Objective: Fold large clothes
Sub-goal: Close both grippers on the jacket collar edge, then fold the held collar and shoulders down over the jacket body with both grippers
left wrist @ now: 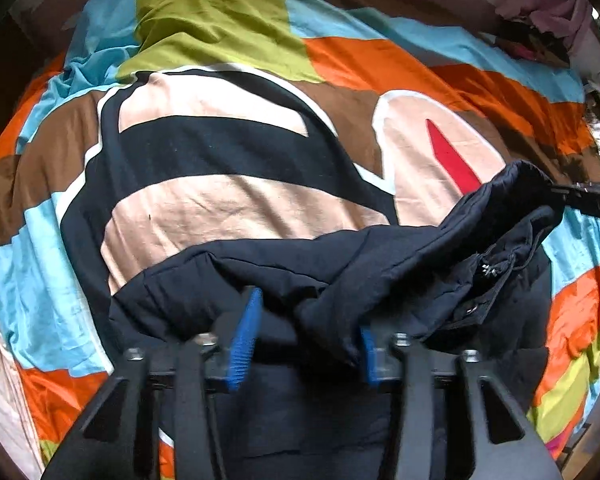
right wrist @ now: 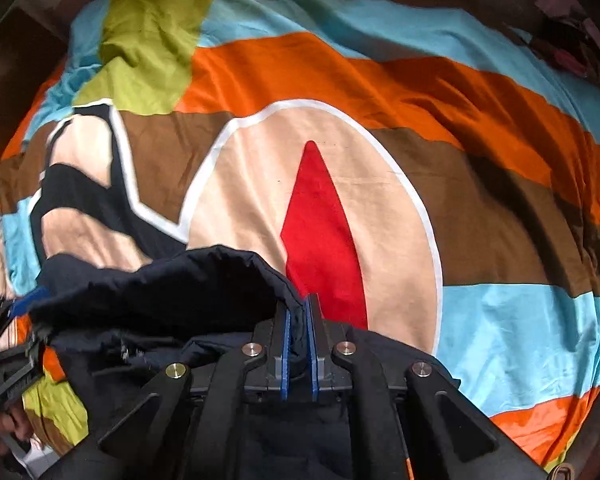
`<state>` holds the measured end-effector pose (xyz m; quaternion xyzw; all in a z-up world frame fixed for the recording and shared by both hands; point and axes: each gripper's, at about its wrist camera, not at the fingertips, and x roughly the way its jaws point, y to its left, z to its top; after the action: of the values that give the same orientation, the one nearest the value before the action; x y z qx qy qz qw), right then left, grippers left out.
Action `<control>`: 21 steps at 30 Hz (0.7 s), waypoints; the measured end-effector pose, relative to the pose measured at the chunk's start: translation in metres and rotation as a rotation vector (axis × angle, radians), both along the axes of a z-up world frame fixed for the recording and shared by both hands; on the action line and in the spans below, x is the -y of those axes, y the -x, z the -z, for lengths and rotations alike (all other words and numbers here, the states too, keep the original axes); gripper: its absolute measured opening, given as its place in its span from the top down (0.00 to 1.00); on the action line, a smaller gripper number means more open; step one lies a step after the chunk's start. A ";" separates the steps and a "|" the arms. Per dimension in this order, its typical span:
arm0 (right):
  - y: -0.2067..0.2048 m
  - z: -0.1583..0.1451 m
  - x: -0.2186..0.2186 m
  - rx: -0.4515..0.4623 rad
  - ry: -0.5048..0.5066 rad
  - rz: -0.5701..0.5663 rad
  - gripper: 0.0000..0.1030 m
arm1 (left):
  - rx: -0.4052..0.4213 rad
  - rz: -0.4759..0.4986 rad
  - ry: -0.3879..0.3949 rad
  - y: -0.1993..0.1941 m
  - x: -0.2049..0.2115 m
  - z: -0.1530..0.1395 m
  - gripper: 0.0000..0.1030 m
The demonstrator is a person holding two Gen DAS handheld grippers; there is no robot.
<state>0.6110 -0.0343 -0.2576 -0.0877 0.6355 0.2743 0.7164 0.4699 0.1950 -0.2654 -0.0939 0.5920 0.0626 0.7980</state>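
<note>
A dark navy padded jacket [left wrist: 340, 272] lies bunched at the near edge of a bed. My left gripper [left wrist: 309, 314] points steeply down, and a thick fold of the jacket fills the gap between its blue pads [left wrist: 244, 340], which press on it. In the right wrist view the jacket [right wrist: 160, 288] rises to my right gripper [right wrist: 299, 312], whose blue pads [right wrist: 286, 344] stand close together, shut on a thin fold of its edge. The right gripper [left wrist: 588, 196] shows at the right edge of the left wrist view, holding that corner up. The left gripper [right wrist: 20, 312] shows at the far left.
A bedcover [right wrist: 420, 92] in orange, light blue, brown, lime and beige blocks spreads over the whole bed, with a red pointed shape [right wrist: 320, 240] in a beige oval. Pink clothes [left wrist: 552, 4] are heaped at the far right corner. A hand [right wrist: 4, 424] shows at lower left.
</note>
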 end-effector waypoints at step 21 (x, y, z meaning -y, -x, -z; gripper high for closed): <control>0.221 0.019 0.098 0.168 -0.229 0.213 0.95 | 0.194 -0.016 0.004 0.151 0.036 0.037 0.87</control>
<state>0.3904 -0.1324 -0.2768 0.0397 0.5440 0.2590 0.7971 0.3193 0.1593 -0.3021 -0.1058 0.5115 0.0581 0.8508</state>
